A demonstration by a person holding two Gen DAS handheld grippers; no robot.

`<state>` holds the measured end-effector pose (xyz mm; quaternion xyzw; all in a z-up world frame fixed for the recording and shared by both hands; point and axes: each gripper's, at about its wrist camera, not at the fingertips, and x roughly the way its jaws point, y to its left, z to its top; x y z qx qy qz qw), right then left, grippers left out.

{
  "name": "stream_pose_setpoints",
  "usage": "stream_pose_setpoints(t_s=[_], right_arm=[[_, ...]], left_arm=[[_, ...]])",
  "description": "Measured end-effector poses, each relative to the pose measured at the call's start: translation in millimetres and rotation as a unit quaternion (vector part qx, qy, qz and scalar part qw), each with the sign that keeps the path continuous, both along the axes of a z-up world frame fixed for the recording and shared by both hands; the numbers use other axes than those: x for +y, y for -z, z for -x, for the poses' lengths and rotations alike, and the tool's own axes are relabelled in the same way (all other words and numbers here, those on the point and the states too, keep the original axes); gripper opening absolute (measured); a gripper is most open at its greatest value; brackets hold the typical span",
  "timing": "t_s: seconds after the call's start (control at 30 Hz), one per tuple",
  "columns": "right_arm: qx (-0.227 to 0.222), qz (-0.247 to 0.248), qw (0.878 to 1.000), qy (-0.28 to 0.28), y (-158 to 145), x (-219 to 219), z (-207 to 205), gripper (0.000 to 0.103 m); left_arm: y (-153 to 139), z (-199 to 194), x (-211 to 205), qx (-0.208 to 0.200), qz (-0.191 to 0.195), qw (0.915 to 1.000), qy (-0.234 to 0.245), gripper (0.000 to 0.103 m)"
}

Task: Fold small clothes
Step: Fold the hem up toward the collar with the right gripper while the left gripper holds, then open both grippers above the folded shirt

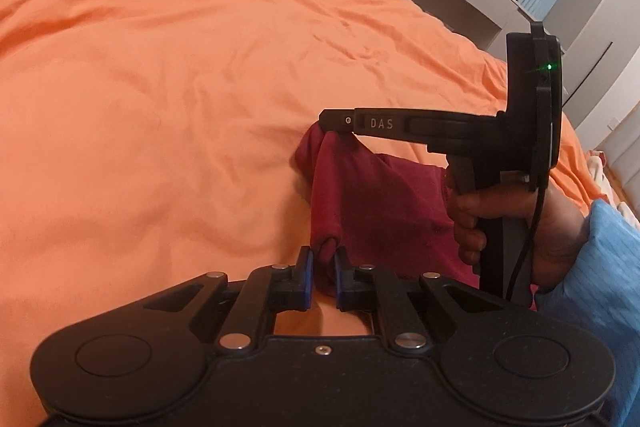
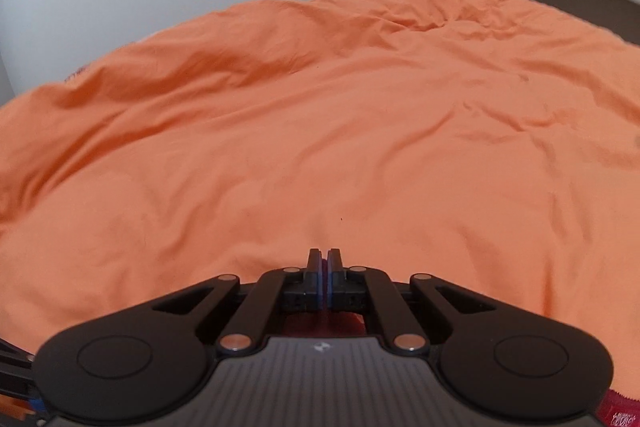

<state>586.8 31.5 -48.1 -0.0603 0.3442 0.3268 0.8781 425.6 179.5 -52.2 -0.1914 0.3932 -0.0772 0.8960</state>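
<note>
A bed (image 1: 160, 87) under a rumpled orange duvet filled the room, with grey cabinets and a dark window behind it at about 1 o'clock in the left wrist view. The small dark-red garment (image 1: 380, 203) lay on the duvet near the bed's near edge, at 4 o'clock from the centre of that view, and was partly lifted off the cover. The left gripper (image 1: 322, 267) had its blue-padded fingers (image 1: 306, 275) closed on a fold at the near end of the cloth. The right gripper (image 1: 330, 125), held in the person's right hand (image 1: 520, 223), pinched a far corner, so the fabric hung stretched between the two.

By my reading, the fold was mid-course: both ends were held and raised. The next move would call for carrying one end over the other and laying it flat without letting the cloth slip.

The right wrist view showed mostly bare duvet; its fingers (image 2: 314, 267) were pressed together, with only a sliver of red below them. The stretched garment and the hand appeared only from the left.
</note>
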Motion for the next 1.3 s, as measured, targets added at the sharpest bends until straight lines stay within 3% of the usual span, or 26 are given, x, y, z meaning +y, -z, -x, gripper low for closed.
stream_pose_setpoints(t_s=[0.03, 0.1, 0.13, 0.17, 0.2, 0.27, 0.33, 0.43, 0.53, 0.63, 0.7, 0.73, 0.8, 0.83, 0.9, 1.0, 1.1, 1.17, 1.23, 1.3], right_arm=[[-0.001, -0.007, 1.0, 0.005, 1, -1, 0, 0.003], [0.008, -0.023, 1.0, 0.01, 0, -7, -1, 0.023], [0.011, -0.024, 1.0, 0.011, -2, -12, 0, 0.047], [0.005, -0.022, 1.0, 0.01, -6, -18, 1, 0.059], [-0.01, -0.016, 1.0, 0.008, -12, -30, 7, 0.062], [-0.031, 0.001, 1.0, 0.006, -22, -56, 20, 0.073], [-0.047, 0.021, 0.998, 0.021, -29, -89, 36, 0.084], [-0.042, 0.037, 0.997, 0.054, -33, -146, 63, 0.091], [-0.013, 0.007, 0.993, 0.115, -33, -211, 90, 0.096], [-0.012, -0.014, 0.984, 0.176, -30, -266, 116, 0.099], [-0.008, 0.003, 0.978, 0.21, -26, -289, 128, 0.1], [-0.005, 0.014, 0.974, 0.225, -24, -298, 132, 0.102], [0.0, 0.026, 0.971, 0.239, -17, -311, 137, 0.102], [0.0, 0.028, 0.97, 0.243, -14, -316, 139, 0.102], [0.005, 0.025, 0.969, 0.246, -7, -316, 139, 0.102], [0.002, 0.025, 0.971, 0.239, 2, -306, 137, 0.102], [-0.013, 0.091, 0.968, 0.235, 18, -288, 132, 0.102], [-0.03, 0.138, 0.961, 0.237, 29, -279, 131, 0.102], [-0.029, 0.143, 0.96, 0.238, 33, -280, 133, 0.102], [-0.025, 0.118, 0.963, 0.239, 26, -287, 138, 0.102]], left_arm=[[0, 1, 0, 0.0, 0.002, 1.0, -0.001, 0.011], [-1, 1, 1, 0.009, 0.01, 0.9999, 0.003, 0.015], [-1, 1, 2, 0.017, 0.013, 0.9998, 0.005, 0.021], [-2, 2, 3, 0.022, 0.014, 0.9996, 0.002, 0.026], [-4, 3, 5, 0.023, 0.014, 0.9996, -0.002, 0.031], [-10, 4, 8, 0.02, 0.009, 0.9997, -0.011, 0.058], [-19, 2, 11, 0.004, 0.005, 0.9998, -0.016, 0.07], [-29, -16, 10, 0.006, -0.013, 0.9998, -0.013, 0.074], [-30, -43, 7, 0.008, -0.014, 0.9998, -0.007, 0.074], [-21, -75, 1, 0.022, -0.029, 0.9993, 0.001, 0.076], [-9, -94, -3, 0.044, -0.038, 0.9983, 0.001, 0.076], [-3, -101, -5, 0.053, -0.038, 0.9978, 0.004, 0.071], [8, -111, -7, 0.065, -0.033, 0.9973, 0.01, 0.034], [11, -112, -6, 0.068, -0.02, 0.9974, 0.012, 0.01], [13, -107, -4, 0.054, -0.001, 0.9986, -0.004, 0.01], [10, -98, -3, 0.034, -0.007, 0.9992, -0.021, 0.007], [17, -99, -4, 0.038, -0.025, 0.9981, -0.041, 0.007], [23, -101, -3, 0.049, -0.016, 0.9975, -0.049, 0.008], [24, -102, 1, 0.052, -0.001, 0.9972, -0.054, 0.012], [19, -100, 1, 0.055, -0.003, 0.9973, -0.049, 0.023]])
